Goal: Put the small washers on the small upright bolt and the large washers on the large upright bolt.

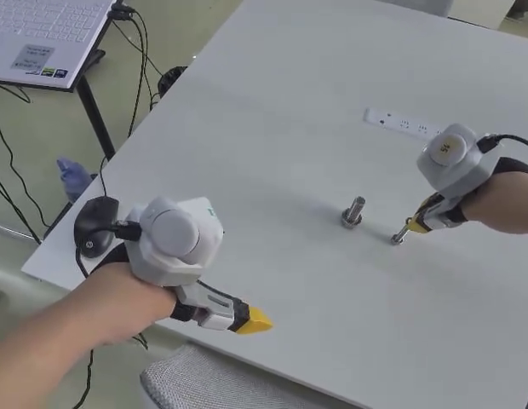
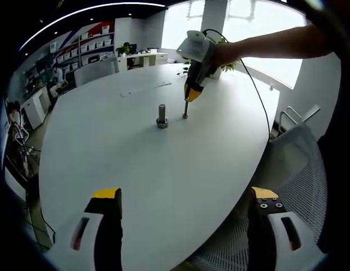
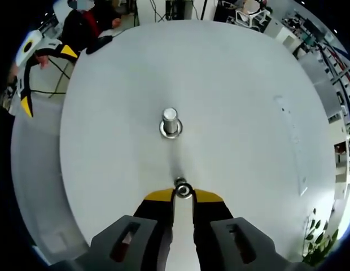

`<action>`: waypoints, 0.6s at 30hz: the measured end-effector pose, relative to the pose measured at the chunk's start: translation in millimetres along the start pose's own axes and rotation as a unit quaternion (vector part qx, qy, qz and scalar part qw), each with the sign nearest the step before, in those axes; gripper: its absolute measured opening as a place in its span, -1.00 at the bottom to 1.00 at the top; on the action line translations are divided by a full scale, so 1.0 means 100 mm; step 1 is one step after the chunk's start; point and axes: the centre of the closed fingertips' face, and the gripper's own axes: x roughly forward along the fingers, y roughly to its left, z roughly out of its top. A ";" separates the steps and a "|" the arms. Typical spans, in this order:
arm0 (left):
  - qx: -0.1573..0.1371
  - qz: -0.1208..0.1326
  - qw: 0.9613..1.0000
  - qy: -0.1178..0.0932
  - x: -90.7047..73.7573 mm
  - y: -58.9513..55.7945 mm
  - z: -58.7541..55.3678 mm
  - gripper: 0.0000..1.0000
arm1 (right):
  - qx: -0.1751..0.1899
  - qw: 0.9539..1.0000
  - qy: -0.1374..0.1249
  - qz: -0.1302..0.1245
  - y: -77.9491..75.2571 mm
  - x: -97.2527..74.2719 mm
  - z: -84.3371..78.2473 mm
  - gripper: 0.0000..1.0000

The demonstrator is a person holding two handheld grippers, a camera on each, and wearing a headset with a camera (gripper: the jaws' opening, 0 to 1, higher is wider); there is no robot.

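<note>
The pale grey, round-edged table (image 1: 272,102) carried a thick upright steel bolt (image 1: 354,211) with a wider metal ring (image 3: 163,133) around its foot. Just beside that bolt, toward the person's right, stood a slim upright steel bolt (image 1: 399,236). Well beyond the thick bolt, a flat white power strip (image 1: 402,124) lay on the tabletop.

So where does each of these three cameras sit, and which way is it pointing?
Head view: on the person's headset, looking forward and down at the table; both forearms show, with the left gripper nearest and the right gripper at the small bolt.
Left gripper view: on the left gripper, looking across the table between its wide-apart jaws toward the large bolt and the right gripper.
Right gripper view: on the right gripper, looking down; its close-set jaws flank the small bolt.
Shared: all three show both bolts.
</note>
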 end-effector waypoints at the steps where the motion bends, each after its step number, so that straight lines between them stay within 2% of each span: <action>1: 0.000 0.000 1.000 0.002 0.00 0.00 -0.01 0.85 | -0.001 1.000 0.001 0.000 0.00 0.00 0.00 -0.76; 18: -0.002 -0.002 1.000 0.002 0.01 0.01 0.00 0.83 | 0.005 1.000 0.000 0.005 0.06 0.10 -0.05 -0.75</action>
